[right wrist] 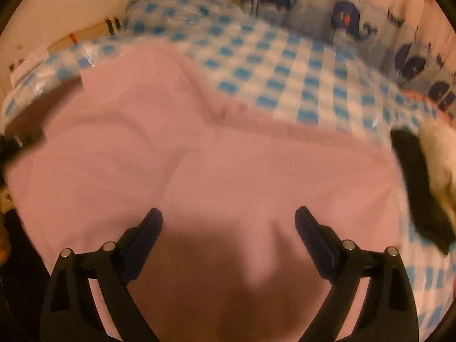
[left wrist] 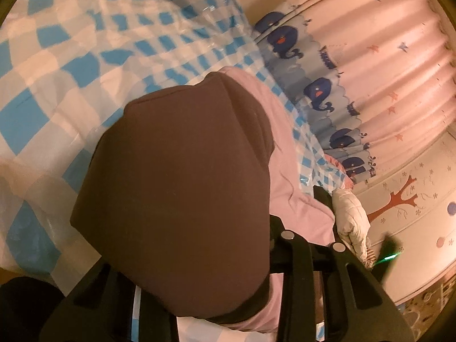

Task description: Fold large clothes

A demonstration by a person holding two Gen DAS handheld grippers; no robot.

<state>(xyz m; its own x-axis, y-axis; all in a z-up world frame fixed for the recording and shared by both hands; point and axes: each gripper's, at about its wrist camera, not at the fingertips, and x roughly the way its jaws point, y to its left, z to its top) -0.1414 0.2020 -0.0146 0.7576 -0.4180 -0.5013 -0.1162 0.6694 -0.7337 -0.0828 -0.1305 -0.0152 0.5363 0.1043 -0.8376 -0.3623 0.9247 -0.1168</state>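
A large pink garment lies spread on a bed with a blue-and-white checked cover. My right gripper is open just above the garment, its two dark fingers wide apart and holding nothing. In the left wrist view the garment is lifted; a shadowed fold of it drapes over my left gripper and hides the fingertips. The cloth rises from between the jaws, which appear shut on it.
A pink curtain with a blue whale border hangs beside the bed. The other hand-held gripper and a quilted white sleeve show at the left view's right. A dark item lies at the bed's right edge. A cream wall is behind.
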